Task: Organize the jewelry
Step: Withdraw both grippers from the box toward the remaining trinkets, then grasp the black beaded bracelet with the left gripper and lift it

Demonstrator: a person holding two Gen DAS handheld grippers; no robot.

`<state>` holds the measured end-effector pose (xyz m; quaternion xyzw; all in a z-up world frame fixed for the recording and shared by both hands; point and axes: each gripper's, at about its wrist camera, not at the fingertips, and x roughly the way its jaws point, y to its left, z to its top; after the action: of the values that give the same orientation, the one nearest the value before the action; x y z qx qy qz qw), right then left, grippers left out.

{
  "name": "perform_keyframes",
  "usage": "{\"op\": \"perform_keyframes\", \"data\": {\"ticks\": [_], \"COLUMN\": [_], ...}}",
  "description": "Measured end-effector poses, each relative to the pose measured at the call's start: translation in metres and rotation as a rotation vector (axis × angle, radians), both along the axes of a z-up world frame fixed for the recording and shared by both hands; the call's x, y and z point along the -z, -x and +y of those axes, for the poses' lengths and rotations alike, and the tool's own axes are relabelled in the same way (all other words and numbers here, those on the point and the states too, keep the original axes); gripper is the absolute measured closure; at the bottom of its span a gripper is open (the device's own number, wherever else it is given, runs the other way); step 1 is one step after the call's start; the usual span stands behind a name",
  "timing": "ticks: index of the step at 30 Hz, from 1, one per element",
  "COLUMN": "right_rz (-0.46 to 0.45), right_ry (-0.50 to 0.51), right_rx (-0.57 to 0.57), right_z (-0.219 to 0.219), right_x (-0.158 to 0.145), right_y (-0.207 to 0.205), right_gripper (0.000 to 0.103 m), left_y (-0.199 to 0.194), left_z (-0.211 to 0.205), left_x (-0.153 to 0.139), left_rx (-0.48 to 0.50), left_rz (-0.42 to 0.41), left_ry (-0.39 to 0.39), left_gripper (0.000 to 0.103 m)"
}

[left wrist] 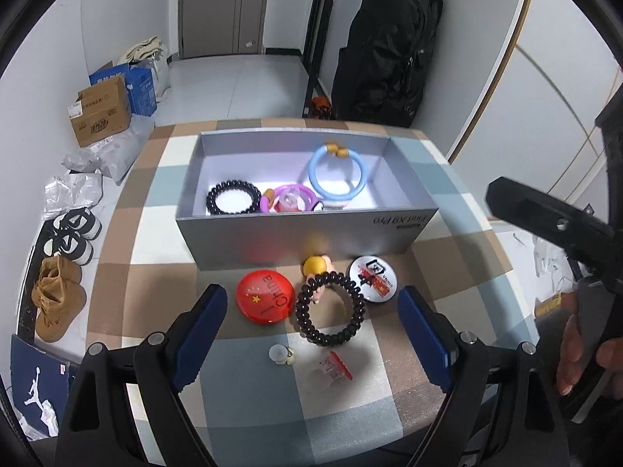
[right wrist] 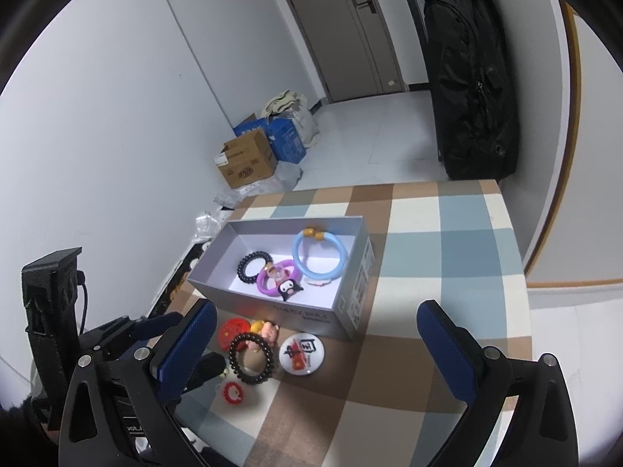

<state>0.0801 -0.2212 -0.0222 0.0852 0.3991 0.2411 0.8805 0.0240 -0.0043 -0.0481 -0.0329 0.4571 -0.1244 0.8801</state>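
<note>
You are holding the left tool [left wrist: 313,323] with its blue fingers spread wide and gripping nothing, hovering just above the desk [left wrist: 128,241] on the near side of the grey box [left wrist: 296,233]. Between those fingers a black beaded bracelet [left wrist: 330,308] is lying flat on the checked cloth, just in front of the box's near wall. A red round badge [left wrist: 265,297] is sitting beside the bracelet, in front of the same wall, and a white round badge [left wrist: 372,279] is lying at the bracelet's other side. A small yellow and pink figure [left wrist: 316,270] is touching the bracelet's far edge, close against the box. Nearer to you than the bracelet, a small clear and red clip [left wrist: 331,367] and a tiny pale charm [left wrist: 281,354] are resting on the cloth.

Your right tool [right wrist: 317,344] is also spread open and empty, held higher and off to the box's right-hand end. Inside the box a second black bracelet [right wrist: 253,266], a purple ring piece [right wrist: 278,276] and a light blue bangle [right wrist: 320,258] are lying on the white floor.
</note>
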Motion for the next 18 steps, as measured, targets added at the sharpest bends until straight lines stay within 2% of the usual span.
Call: {"op": "perform_keyframes", "data": {"ticks": [3,4,9,11,16,18], "right_rz": [0.002,0.002,0.008,0.011,0.016,0.018], "right_ry": [0.001,0.001,0.003,0.003,0.004,0.005], "right_rx": [-0.002,-0.003,-0.003,-0.003,0.000,0.001], "right_z": [-0.001,-0.001,-0.002,-0.003,-0.004,-0.005], "right_x": [0.000,0.000,0.002,0.002,0.004,0.004], "right_y": [0.001,0.002,0.002,0.002,0.001,0.001], "right_gripper": [0.000,0.000,0.000,0.000,0.000,0.000], "left_y": [-0.002,-0.003,-0.007,-0.008,-0.008,-0.010], "left_z": [-0.001,-0.001,-0.006,-0.010,-0.015,-0.016], "left_x": [0.005,0.007,0.012,0.011,0.013,0.015], "left_rx": [-0.005,-0.003,0.003,0.008,0.021,0.021], "left_rz": [0.016,0.024,0.046,0.046,0.045,0.054], "left_ry": [-0.008,-0.010,-0.012,-0.025,-0.047,-0.055], "left_gripper": [0.024,0.031,0.044,0.055,0.059,0.065]}}
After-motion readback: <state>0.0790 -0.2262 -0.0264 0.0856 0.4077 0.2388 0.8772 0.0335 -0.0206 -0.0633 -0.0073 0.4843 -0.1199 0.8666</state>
